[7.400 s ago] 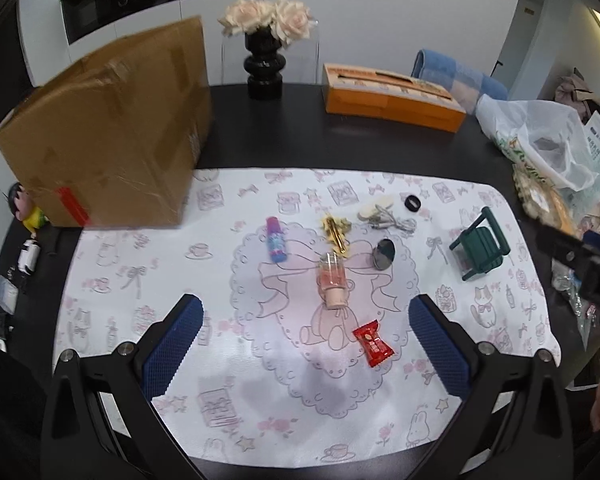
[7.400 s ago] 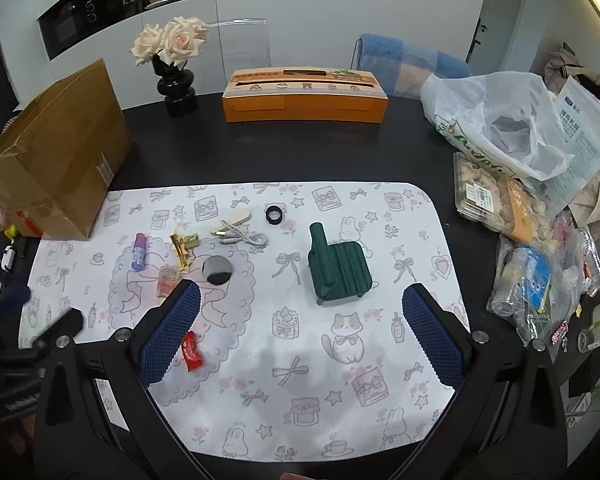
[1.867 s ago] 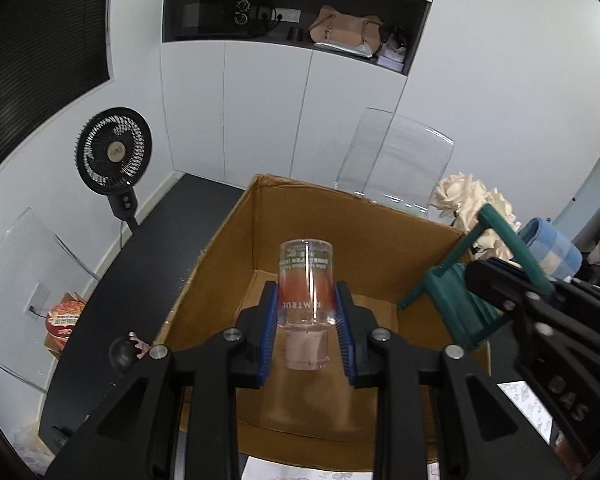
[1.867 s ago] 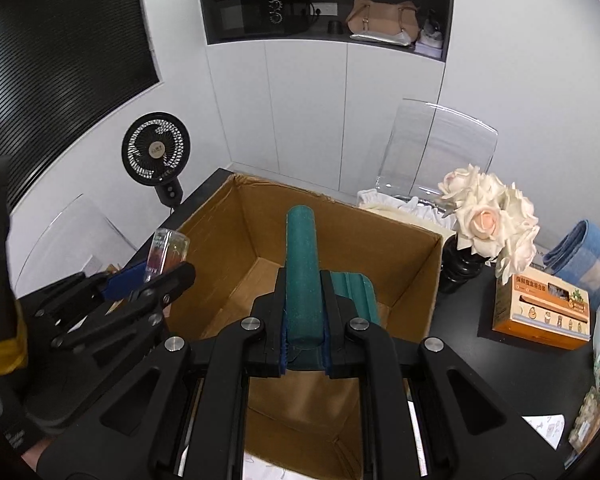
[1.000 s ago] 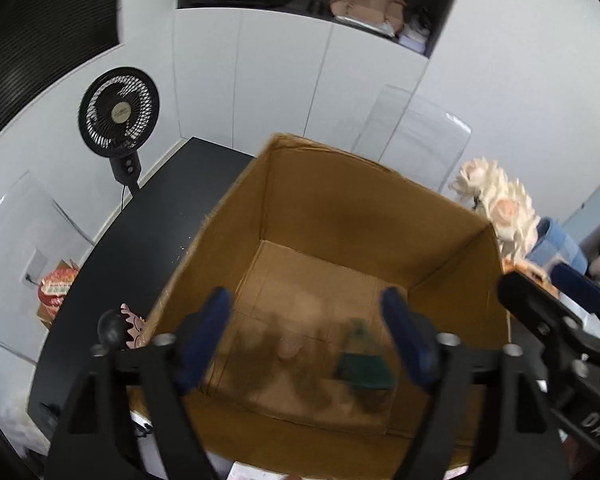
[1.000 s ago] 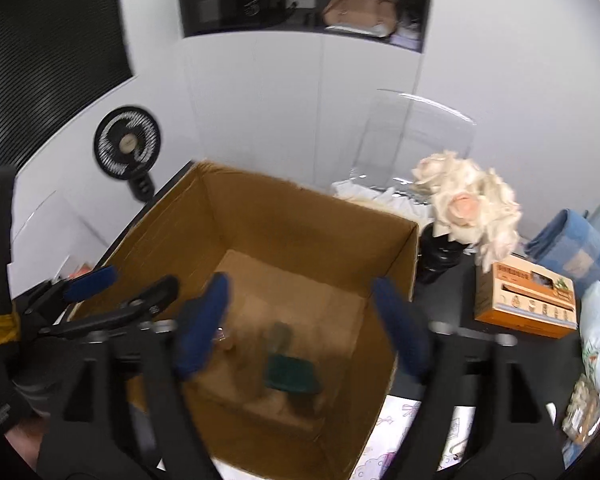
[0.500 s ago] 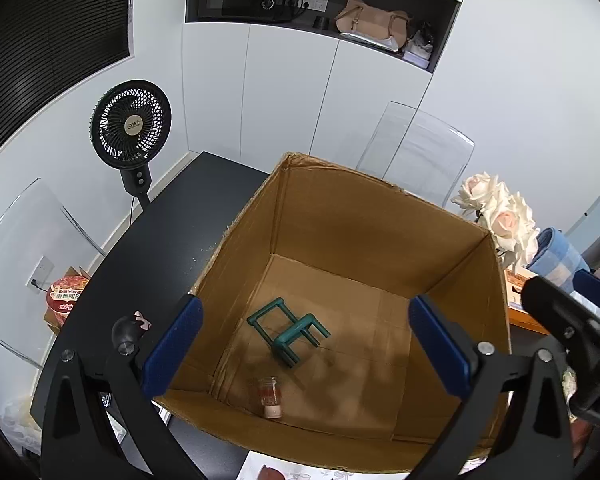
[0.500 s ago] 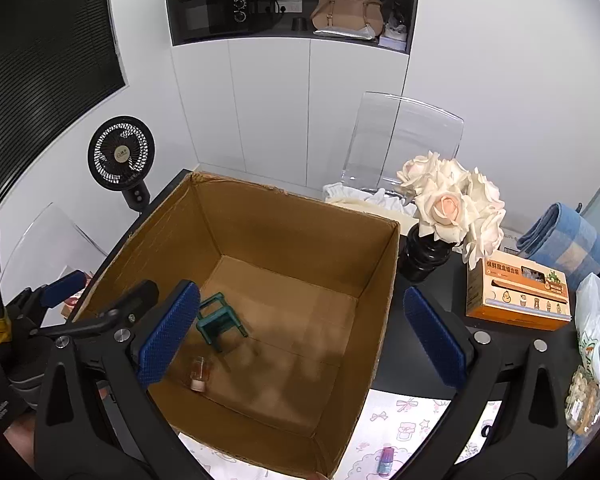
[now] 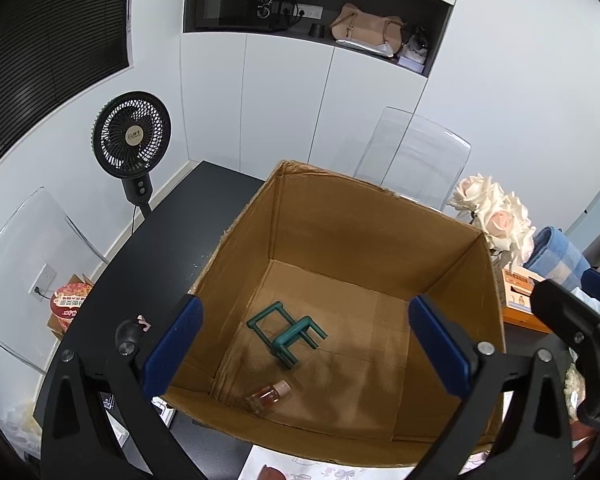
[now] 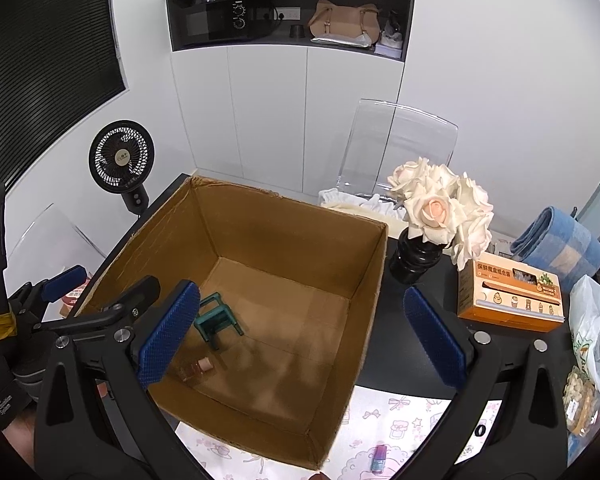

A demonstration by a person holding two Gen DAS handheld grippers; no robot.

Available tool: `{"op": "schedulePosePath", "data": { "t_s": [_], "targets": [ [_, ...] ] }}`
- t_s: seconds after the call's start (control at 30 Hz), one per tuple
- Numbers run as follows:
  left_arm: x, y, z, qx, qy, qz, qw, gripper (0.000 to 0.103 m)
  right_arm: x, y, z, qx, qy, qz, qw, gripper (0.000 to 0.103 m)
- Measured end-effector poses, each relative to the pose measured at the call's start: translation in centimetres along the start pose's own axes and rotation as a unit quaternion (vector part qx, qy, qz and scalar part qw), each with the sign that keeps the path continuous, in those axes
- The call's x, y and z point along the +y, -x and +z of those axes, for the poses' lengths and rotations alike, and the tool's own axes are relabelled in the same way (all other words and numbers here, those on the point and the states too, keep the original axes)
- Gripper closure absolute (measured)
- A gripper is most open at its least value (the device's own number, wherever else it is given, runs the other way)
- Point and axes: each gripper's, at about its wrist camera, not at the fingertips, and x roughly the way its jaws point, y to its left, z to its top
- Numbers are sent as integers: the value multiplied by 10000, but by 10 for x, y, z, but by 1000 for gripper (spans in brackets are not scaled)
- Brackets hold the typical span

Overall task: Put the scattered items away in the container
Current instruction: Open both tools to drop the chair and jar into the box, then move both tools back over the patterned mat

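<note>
Both grippers hang over the open cardboard box (image 9: pixel 364 240), jaws spread wide and empty. In the left wrist view the left gripper (image 9: pixel 306 344) frames the box floor: the small bottle (image 9: pixel 269 394) lies on its side low in the frame, near the front wall, between the two blue pads (image 9: pixel 174 344) and below their tips. Just beyond it the green toy chair (image 9: pixel 286 332) lies tipped over, legs pointing to the upper left, also inside the gap between the jaws.

The right wrist view adds what the left one misses — along the bottom edge, a patterned mat (image 10: pixel 400 428) with a purple tube (image 10: pixel 379 456) lying on it, outside the box. Here the right gripper (image 10: pixel 302 336) sits further right, so chair and bottle show just beside its left pad, at the left of the box floor. Farther back, right of the box: white roses (image 10: pixel 444 208) in a black vase, an orange carton (image 10: pixel 508 292). At the far left — a black fan (image 10: pixel 121 158).
</note>
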Motion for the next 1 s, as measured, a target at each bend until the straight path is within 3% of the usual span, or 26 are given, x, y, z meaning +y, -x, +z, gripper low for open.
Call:
{"op": "schedulePosePath", "data": {
  "t_s": [0.47, 0.63, 1.0],
  "targets": [
    [-32, 34, -23, -259, -145, -94, 9995, 1, -36, 40, -31, -97, -78, -74, 9999, 0],
    [-59, 54, -38, -410, -461, -211, 9979, 1, -57, 59, -50, -136, -124, -202, 9996, 0],
    [-129, 68, -87, -363, -1029, -613, 9921, 1, -114, 100, -100, -162, -337, -523, 9979, 0]
  ]
}}
